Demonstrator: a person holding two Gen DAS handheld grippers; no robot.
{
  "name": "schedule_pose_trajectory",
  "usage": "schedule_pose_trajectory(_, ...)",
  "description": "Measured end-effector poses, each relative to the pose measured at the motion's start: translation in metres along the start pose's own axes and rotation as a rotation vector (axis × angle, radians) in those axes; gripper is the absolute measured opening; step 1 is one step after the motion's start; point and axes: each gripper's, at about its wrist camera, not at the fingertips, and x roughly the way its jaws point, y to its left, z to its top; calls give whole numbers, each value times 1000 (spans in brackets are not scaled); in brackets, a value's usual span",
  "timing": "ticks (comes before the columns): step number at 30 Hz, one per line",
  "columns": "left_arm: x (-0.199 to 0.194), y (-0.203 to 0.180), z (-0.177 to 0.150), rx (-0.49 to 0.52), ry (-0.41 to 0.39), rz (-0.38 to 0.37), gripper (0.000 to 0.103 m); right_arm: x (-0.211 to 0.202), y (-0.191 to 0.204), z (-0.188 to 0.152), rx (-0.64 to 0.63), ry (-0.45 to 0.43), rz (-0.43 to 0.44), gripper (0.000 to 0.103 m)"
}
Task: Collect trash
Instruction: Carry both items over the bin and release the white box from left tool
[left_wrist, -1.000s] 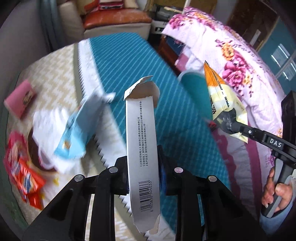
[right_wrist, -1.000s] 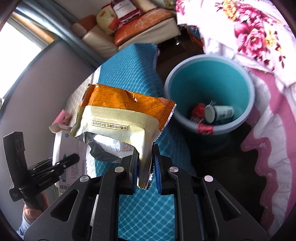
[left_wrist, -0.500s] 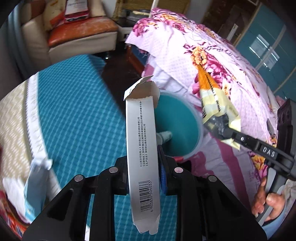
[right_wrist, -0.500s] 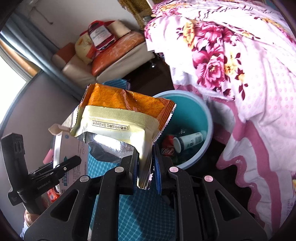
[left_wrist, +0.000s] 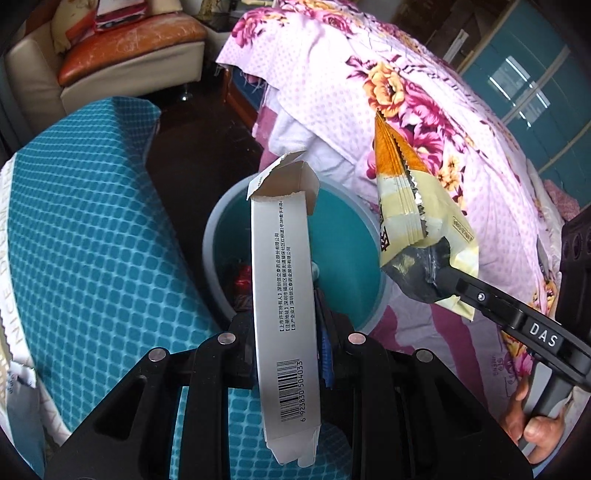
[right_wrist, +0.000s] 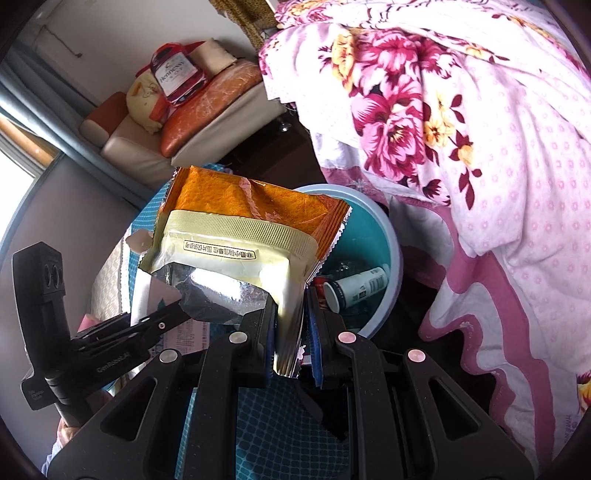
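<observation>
Left wrist view: left gripper (left_wrist: 286, 332) clamps a torn carton (left_wrist: 284, 295) above the teal bin (left_wrist: 218, 229); right gripper (right_wrist: 291, 325) pinches a snack wrapper (right_wrist: 243, 236) alongside. Each should release only once squarely over the opening.

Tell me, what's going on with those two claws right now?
Left claw shut on grey carton. Right claw shut on orange snack bag. Both at teal bin, bottle inside. Nothing blocking.
</observation>
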Motion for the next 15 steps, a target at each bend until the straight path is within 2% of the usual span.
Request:
schedule_pose_trajectory(6,12,5,7,-20,12,0,25,2,-9,2,13,2,-20,15)
schedule_pose_trajectory(7,13,6,6,-22,13,2,29,3,-9,3,14,2,-22,15)
schedule_pose_trajectory(9,15,8,6,-27,13,11,49,4,-10,4,16,4,-25,15)
schedule_pose_trajectory(10,14,9,5,-31,8,19,67,4,-11,3,16,4,-26,15)
schedule_pose_trajectory(11,12,11,5,-38,-3,30,78,5,-10,4,16,6,-27,15)
schedule_pose_trajectory(13,8,15,4,-51,-23,41,83,7,-10,4,13,10,-26,15)
schedule_pose_trajectory(15,5,19,3,-62,-23,44,83,10,-8,4,13,14,-27,14)
